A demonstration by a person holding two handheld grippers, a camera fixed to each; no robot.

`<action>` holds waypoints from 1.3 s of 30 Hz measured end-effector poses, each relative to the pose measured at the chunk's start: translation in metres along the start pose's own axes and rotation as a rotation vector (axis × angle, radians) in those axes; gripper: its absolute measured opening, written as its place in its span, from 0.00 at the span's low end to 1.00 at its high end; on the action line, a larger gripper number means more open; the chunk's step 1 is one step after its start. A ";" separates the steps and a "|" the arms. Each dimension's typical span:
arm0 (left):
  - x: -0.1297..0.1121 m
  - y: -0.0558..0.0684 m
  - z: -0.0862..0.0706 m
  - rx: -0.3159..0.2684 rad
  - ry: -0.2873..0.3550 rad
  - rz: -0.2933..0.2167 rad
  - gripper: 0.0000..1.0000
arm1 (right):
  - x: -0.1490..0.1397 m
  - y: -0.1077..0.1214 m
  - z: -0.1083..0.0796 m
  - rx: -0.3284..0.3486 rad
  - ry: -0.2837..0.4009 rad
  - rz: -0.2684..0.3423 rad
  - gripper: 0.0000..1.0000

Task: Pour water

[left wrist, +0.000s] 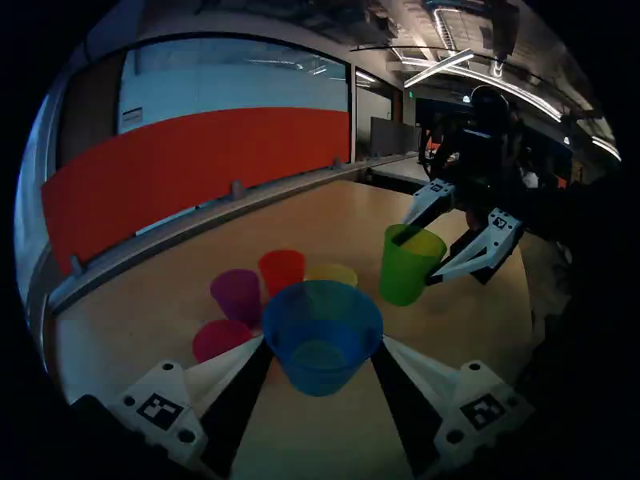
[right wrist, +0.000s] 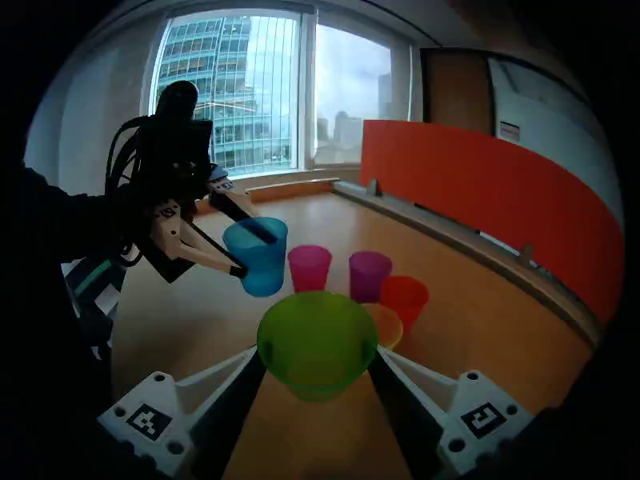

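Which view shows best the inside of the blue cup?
The left gripper view: the blue cup sits close between that gripper's fingers, mouth toward the camera, so its bottom is visible. The right gripper view shows the same cup farther off, from the side, with little of its inside.

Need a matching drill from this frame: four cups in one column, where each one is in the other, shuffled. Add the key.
Things
1. blue cup
2. green cup
3. purple cup
4. yellow cup

Places
A. on the table, between the pink cup and the red cup
B. gripped in the right hand-held gripper
C. on the table, end of the row, next to the red cup
D. gripped in the left hand-held gripper

Pairs: 1-D, 2-B, 3-A, 4-C
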State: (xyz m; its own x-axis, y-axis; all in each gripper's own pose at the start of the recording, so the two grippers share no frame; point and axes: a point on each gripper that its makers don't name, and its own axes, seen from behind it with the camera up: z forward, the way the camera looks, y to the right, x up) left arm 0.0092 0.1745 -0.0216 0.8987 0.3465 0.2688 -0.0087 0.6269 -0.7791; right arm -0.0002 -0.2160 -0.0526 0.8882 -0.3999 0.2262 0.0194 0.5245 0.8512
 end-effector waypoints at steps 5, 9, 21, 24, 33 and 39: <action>0.012 -0.001 -0.005 0.011 0.039 -0.002 0.83 | 0.014 0.002 -0.006 -0.017 0.039 -0.003 0.89; 0.019 -0.003 -0.008 0.017 0.064 -0.005 0.83 | 0.025 0.002 -0.010 -0.026 0.072 -0.003 0.89; 0.042 -0.010 -0.021 0.041 0.148 -0.022 0.83 | 0.056 0.003 -0.017 -0.051 0.175 0.001 0.90; 0.048 -0.012 -0.024 0.048 0.168 -0.023 0.83 | 0.061 0.004 -0.017 -0.054 0.195 0.004 0.90; 0.066 -0.014 -0.034 0.064 0.234 -0.012 0.83 | 0.072 0.006 -0.017 -0.057 0.234 0.004 0.90; 0.074 -0.016 -0.038 0.075 0.269 -0.010 0.83 | 0.080 0.006 -0.017 -0.060 0.259 0.001 0.90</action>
State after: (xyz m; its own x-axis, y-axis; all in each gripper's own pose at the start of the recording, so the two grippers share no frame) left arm 0.0923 0.1633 -0.0108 0.9829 0.1485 0.1086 -0.0225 0.6828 -0.7303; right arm 0.0792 -0.2319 -0.0375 0.9759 -0.1979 0.0916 0.0388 0.5712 0.8199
